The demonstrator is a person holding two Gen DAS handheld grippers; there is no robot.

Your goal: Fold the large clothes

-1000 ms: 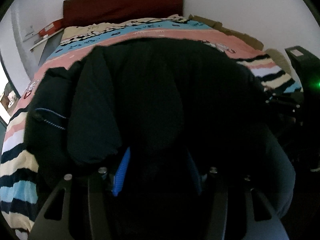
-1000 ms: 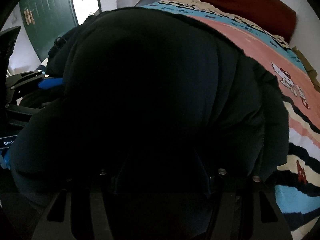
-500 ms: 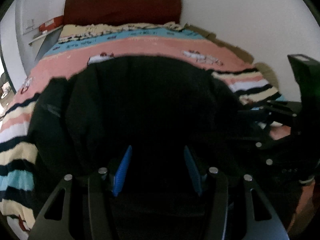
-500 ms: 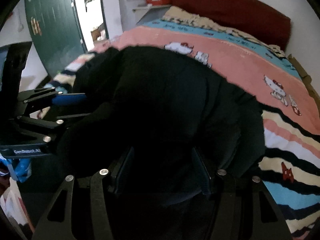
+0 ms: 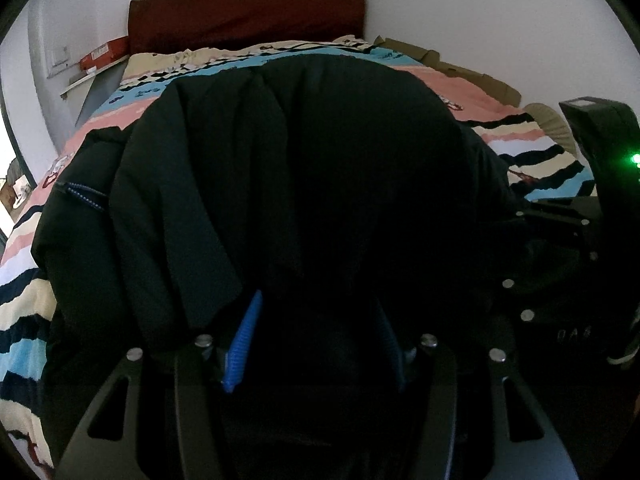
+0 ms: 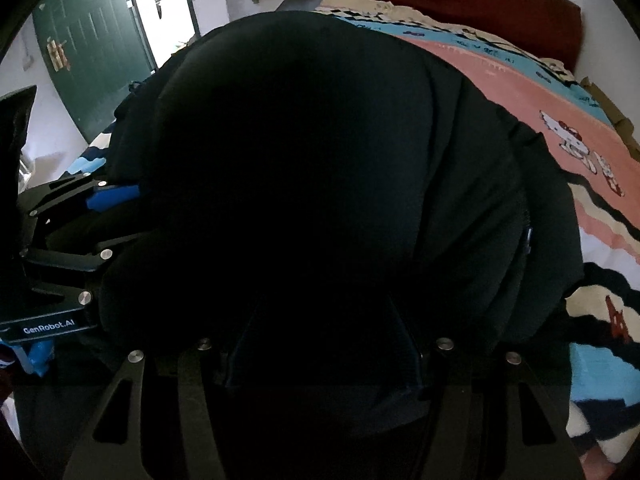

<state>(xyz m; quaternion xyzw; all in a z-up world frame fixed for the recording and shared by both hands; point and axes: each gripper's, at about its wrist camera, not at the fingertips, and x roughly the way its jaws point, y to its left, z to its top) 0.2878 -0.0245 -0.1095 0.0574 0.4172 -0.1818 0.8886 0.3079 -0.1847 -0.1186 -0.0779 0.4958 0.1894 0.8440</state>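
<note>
- Jacket (image 5: 320, 184), big, black and puffy-looking, is bunched up over the near end of the bed (image 5: 492, 96) and fills most of both wrist views. It sits on the striped cartoon bedspread (image 6: 592, 184), with the dark red headboard (image 5: 244, 8) well behind it.
- Progress-wise I'd call it somewhere in the middle. The fabric is doubled over in thick rounded lumps, so some gathering looks done, but nothing reads as a neat flat rectangle yet. Squaring it up and flattening it looks like what's left.
- Left gripper (image 5: 316, 344): jaws about half apart with dark fabric packed between them. One blue finger pad (image 5: 244, 344) shows with cloth draped right against it. Looks like it has a thick wad of the jacket.
- Right gripper (image 6: 320, 344): same deal, jaws roughly half apart and black cloth bulging up between them. It's too dark in there to see the pads properly, but my read is that it's clamped on a thick fold.
- Small stuff: a zip or trim line (image 5: 80, 196) shows on the jacket's left side, and a green door (image 6: 92, 48) is off past the bed.
</note>
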